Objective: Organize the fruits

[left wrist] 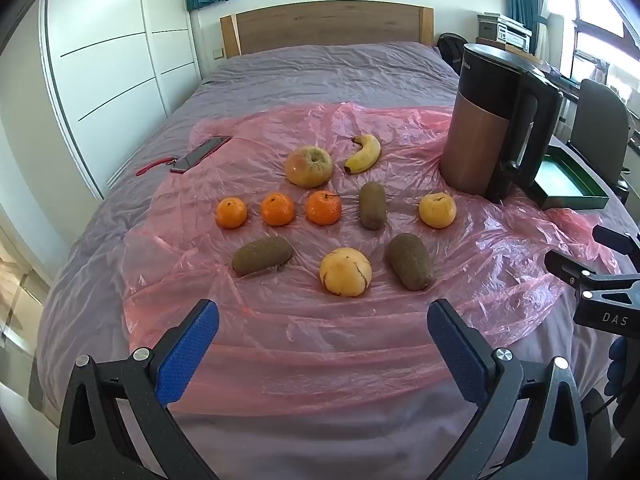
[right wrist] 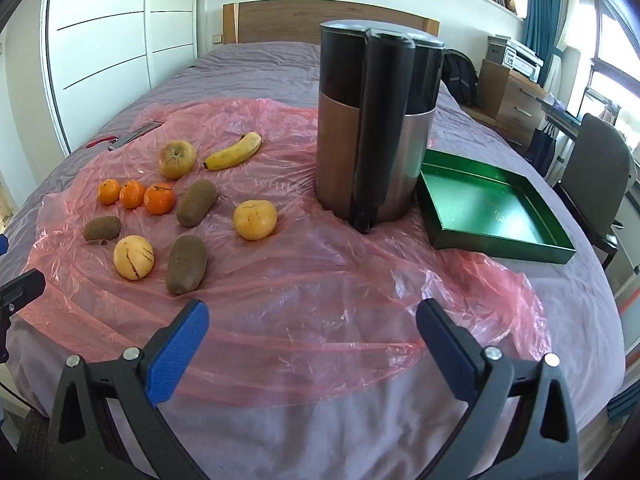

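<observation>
Bedroom scene: fruit lies loose on a pink plastic sheet (right wrist: 304,312), green tray (right wrist: 560,254) at three o'clock empty; left gripper (left wrist: 322,320) and right gripper (right wrist: 312,318) gape, holding nothing.

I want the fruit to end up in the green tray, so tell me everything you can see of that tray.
The green tray is a shallow, glossy square tray with low upright walls and nothing inside. It lies flat on the grey bedcover, at the edge of the pink plastic sheet, right beside the kettle. Whether they touch is unclear.
</observation>
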{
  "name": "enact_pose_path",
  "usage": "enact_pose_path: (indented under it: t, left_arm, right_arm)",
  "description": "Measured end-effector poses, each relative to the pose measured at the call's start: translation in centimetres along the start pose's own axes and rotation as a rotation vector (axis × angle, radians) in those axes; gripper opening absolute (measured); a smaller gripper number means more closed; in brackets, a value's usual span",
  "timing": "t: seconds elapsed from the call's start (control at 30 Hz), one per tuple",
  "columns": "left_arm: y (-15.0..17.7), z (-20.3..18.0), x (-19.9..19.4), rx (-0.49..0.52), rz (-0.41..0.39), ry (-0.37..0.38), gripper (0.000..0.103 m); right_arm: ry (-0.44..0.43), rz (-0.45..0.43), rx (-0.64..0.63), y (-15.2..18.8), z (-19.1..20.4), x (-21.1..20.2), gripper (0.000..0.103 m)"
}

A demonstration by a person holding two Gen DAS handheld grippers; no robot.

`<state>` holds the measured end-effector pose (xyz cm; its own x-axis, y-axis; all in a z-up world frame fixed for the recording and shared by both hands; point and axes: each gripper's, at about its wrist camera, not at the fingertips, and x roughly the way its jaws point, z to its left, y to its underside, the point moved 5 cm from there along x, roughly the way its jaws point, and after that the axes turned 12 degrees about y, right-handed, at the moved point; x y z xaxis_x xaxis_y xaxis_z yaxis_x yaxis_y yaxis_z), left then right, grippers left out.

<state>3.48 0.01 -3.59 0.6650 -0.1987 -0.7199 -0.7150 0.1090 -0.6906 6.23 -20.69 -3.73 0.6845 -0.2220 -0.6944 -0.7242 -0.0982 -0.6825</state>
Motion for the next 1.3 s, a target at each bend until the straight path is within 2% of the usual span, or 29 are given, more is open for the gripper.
enact_pose_path:
  t: [0.4,1.3]
  left_arm:
    - [0.4,-0.5,0.2,-0.013,0.004,0.012,0.102]
    - [0.9,1.0,0.7,-0.144,-0.016,0.066,0.102]
  right_arm:
    - [-0.003,0.0,0.005,0.2,-0.1,0.1,0.103]
    - [-0.023,-0.001,0.036,0.3,-0.3,0.1,0.103]
